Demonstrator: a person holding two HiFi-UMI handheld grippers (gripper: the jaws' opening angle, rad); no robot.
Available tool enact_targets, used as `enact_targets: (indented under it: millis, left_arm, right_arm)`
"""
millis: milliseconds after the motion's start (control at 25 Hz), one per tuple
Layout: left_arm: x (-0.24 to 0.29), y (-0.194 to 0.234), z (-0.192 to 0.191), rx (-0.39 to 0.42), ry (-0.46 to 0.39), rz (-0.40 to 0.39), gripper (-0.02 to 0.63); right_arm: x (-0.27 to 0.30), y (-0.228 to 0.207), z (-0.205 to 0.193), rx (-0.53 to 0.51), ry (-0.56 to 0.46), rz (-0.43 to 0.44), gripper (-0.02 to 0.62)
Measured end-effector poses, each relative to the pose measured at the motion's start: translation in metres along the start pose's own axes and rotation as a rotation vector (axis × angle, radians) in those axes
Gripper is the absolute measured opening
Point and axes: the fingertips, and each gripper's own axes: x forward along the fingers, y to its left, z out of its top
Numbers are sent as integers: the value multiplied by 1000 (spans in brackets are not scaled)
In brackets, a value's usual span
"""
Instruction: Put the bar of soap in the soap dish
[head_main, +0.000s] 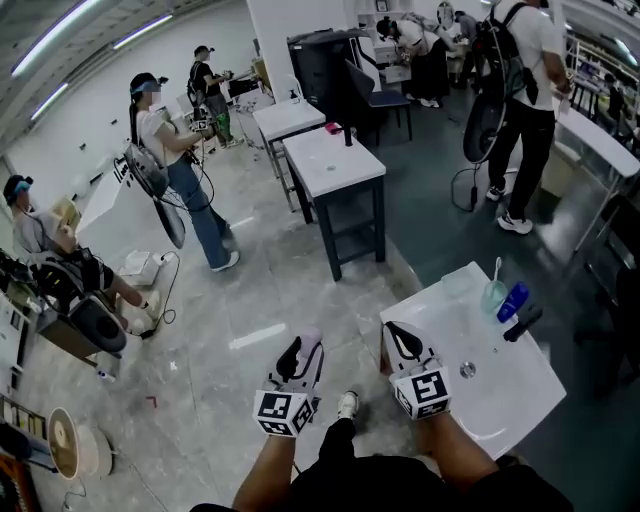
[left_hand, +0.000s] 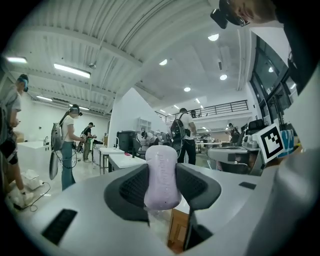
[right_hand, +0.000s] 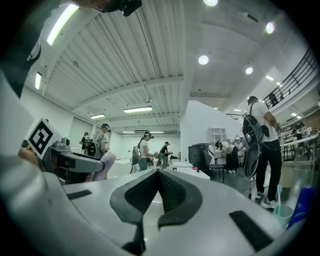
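Left gripper pinches soap bar; right gripper pressed together, at sink edge.

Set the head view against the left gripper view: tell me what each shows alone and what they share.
Only the head view: the white sink, with a blue bottle and a cup near its rim, and the floor.
Only the left gripper view: the left hand-held gripper seen close up, its pads pressed on both sides of the bar of soap, and the ceiling lights.
Both: the soap, the right hand-held gripper, and a standing person with a backpack.
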Motion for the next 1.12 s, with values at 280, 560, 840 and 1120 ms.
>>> enact_targets:
  millis: [280, 560, 840, 1120]
  left_arm:
    - [79, 16, 6, 8, 18, -104, 189]
    - [163, 37, 14, 6, 49, -228, 189]
    - [227, 35, 22, 25, 65, -352, 189]
    - [278, 21, 19, 16, 84, -486, 189]
  right_arm:
    - [48, -46, -10, 15, 9, -94, 15]
    - [98, -83, -15, -4, 46, -171, 15]
    - [122, -126, -15, -6, 51, -294, 15]
    - [121, -157, -19, -22, 71, -439, 15]
